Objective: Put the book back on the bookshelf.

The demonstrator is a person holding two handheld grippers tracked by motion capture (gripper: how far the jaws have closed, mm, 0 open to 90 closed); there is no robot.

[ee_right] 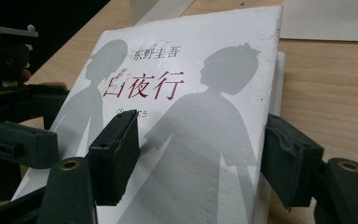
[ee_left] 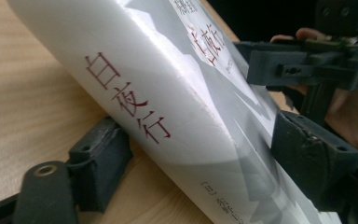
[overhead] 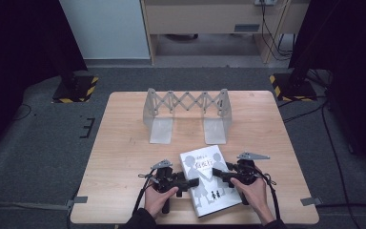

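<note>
left gripper (overhead: 196,182) jaws straddle the book (overhead: 208,181) spine, right gripper (overhead: 215,174) spread across its cover; book on the table's (overhead: 124,143) near edge, grip forming, lift toward the rack (overhead: 187,114) apparently left.

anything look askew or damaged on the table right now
The white book lies a little crooked to the table edge, and in the left gripper view its spine side is tipped up off the wood. Its cover looks scuffed near the top corner. The metal bookend rack behind stands straight.
</note>
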